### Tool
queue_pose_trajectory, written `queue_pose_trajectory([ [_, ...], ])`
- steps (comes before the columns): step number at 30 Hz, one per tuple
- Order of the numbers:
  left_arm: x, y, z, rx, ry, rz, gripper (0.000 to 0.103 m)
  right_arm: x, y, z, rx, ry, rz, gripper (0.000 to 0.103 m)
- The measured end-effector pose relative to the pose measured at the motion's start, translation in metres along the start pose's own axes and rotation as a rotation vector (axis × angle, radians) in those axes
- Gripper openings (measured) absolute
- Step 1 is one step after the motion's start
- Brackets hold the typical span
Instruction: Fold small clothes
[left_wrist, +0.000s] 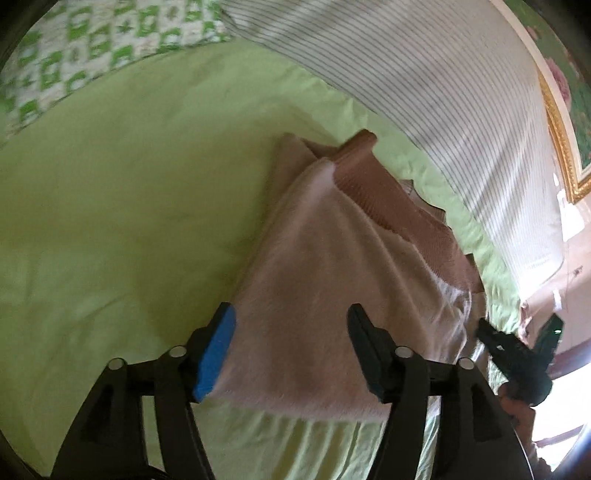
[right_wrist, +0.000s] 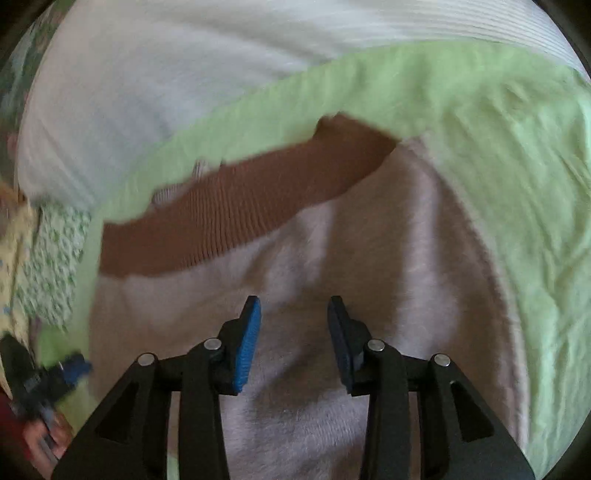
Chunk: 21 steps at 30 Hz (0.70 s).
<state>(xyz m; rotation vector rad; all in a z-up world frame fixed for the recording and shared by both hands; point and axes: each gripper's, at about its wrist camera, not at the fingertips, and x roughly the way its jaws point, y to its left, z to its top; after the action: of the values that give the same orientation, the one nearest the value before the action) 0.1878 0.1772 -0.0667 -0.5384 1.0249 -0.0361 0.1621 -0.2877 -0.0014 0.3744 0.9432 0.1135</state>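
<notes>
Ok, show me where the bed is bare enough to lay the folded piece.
The green sheet lies bare left of the garment, up to the checked quilt. Crowded on the right: the striped pillow leaves only a narrow strip.

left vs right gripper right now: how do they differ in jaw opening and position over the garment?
Opening: the left gripper is spread wide; the right gripper is open too, but narrower.
Position: the left gripper sits at the near edge of the pink fleece garment, green bedsheet beside its left finger; the right gripper sits over the garment's middle, below the brown ribbed band.
Shared: both have blue pads and grip nothing.
</notes>
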Motion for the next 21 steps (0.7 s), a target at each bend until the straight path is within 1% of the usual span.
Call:
queue_pose_trajectory([
  [1, -0.004, 0.004, -0.005, -0.016, 0.001, 0.015, 0.073, -0.008, 0.002, 0.000, -0.008, -0.016, 0.015, 0.040],
  [2, -0.007, 0.007, -0.009, -0.033, 0.004, 0.027, 0.074, -0.015, 0.006, -0.001, -0.015, -0.028, 0.026, 0.040],
  [3, -0.008, 0.012, -0.014, -0.061, 0.010, 0.031, 0.074, -0.021, 0.009, -0.001, -0.021, -0.037, 0.036, 0.042],
  [4, -0.008, 0.017, -0.018, -0.090, 0.022, 0.029, 0.077, -0.028, 0.012, -0.001, -0.029, -0.047, 0.050, 0.043],
  [6, -0.005, 0.026, -0.028, -0.154, 0.054, 0.041, 0.078, -0.033, 0.018, 0.000, -0.035, -0.061, 0.065, 0.044],
  [8, -0.002, 0.033, -0.036, -0.190, 0.064, 0.034, 0.078, -0.034, 0.028, 0.001, -0.045, -0.062, 0.084, 0.045],
  [11, 0.004, 0.039, -0.045, -0.233, 0.083, 0.007, 0.078, -0.030, 0.044, -0.002, -0.061, -0.045, 0.105, 0.045],
  [19, 0.022, 0.032, -0.042, -0.293, 0.057, -0.045, 0.079, -0.003, 0.077, -0.010, -0.116, 0.022, 0.131, 0.045],
  [21, 0.026, 0.029, -0.039, -0.299, 0.051, -0.040, 0.080, 0.007, 0.083, -0.009, -0.136, 0.038, 0.135, 0.045],
])
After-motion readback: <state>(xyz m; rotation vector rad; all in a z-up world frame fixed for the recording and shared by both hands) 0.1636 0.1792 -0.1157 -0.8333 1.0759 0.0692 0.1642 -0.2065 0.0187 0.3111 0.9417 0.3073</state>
